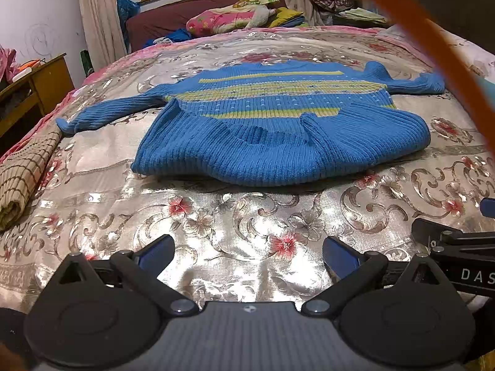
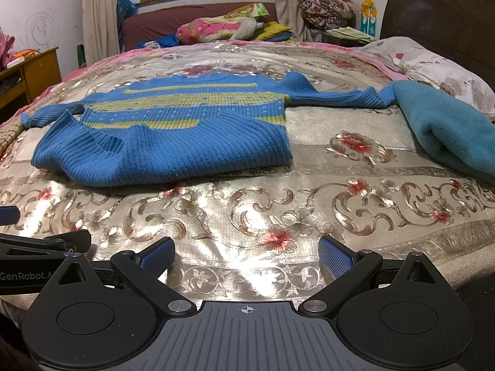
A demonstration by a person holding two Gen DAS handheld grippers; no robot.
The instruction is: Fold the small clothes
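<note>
Blue ribbed sweater (image 1: pixel 278 130) spread across the bed (image 1: pixel 216 232), both tools released and empty.

Only the right wrist view shows a teal blanket (image 2: pixel 448 130) near the bed's right edge, touching the cuff of one sleeve, and a floral pillow (image 2: pixel 433 65) towards the far right corner; only the left wrist view shows a checked cloth (image 1: pixel 24 173) at the left edge and a blurred orange strap (image 1: pixel 433 49) close to the lens. The left tool (image 1: pixel 247 256) and right tool (image 2: pixel 246 256) hang over the near edge of the bed, fingers spread wide, touching nothing. The sweater lies mid-bed, its sleeves stretched toward the left and right edges, its yellow stripes running the same way.
</note>
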